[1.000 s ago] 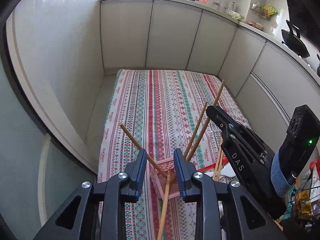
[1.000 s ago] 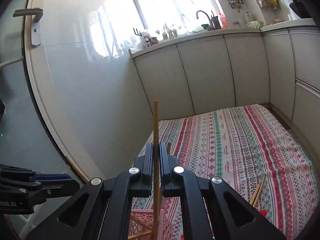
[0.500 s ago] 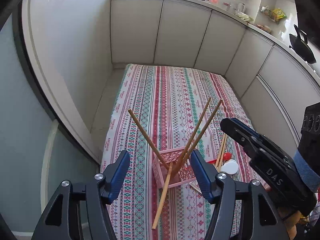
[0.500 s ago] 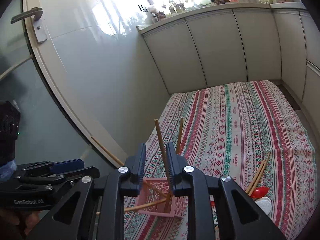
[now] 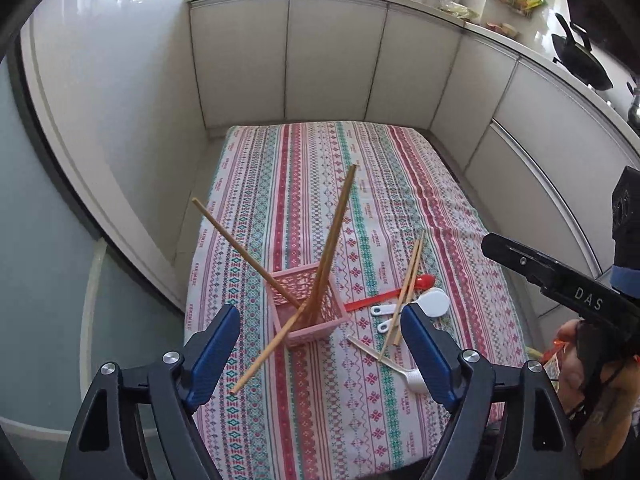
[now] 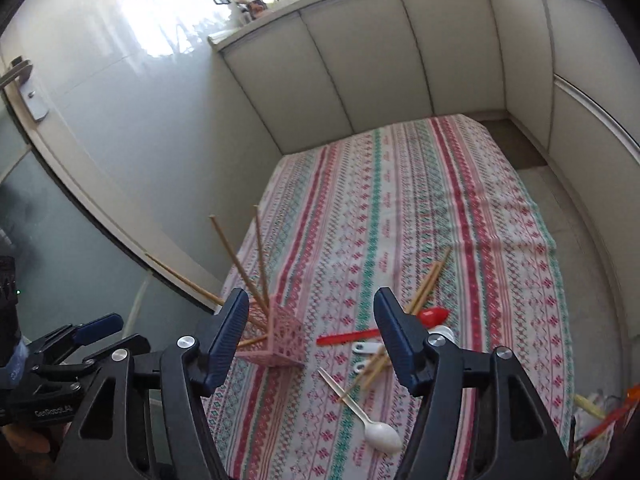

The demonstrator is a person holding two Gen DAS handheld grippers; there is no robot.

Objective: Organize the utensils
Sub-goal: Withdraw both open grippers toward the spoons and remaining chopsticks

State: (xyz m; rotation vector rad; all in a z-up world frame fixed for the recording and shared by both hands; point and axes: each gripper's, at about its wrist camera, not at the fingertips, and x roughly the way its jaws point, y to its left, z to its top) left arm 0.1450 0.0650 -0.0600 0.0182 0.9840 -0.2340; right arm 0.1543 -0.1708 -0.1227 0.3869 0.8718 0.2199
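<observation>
Kitchen corner: pale cabinet fronts on two sides, striped patterned cloth covering the tabletop.

Left claw: jaws spread wide, nothing held. It hangs above the near edge of the tabletop. The pink basket shows in the gap between the two blue-padded fingers, just beyond the tips and slightly left of centre, not touching either.

Right claw: jaws likewise wide apart, empty. In its own view the pink basket sits just beside the left finger, partly behind it; the right finger overlaps the loose utensils.

Basket contents: several chopsticks stand tilted in it, fanning out; one leans left, two lean together toward the far side, one pokes out low over the near corner toward the left claw.

Right of the basket, on the cloth:
- white plastic spoon, nearest, bowl toward the near edge
- loose chopsticks lying together, crossing the spoons
- white measuring spoons, partly hidden by the right finger in the right view
- red spoon, handle pointing at the basket, just short of it

Farther half of the cloth is bare pattern. A black pan sits on the counter beyond, at right.
</observation>
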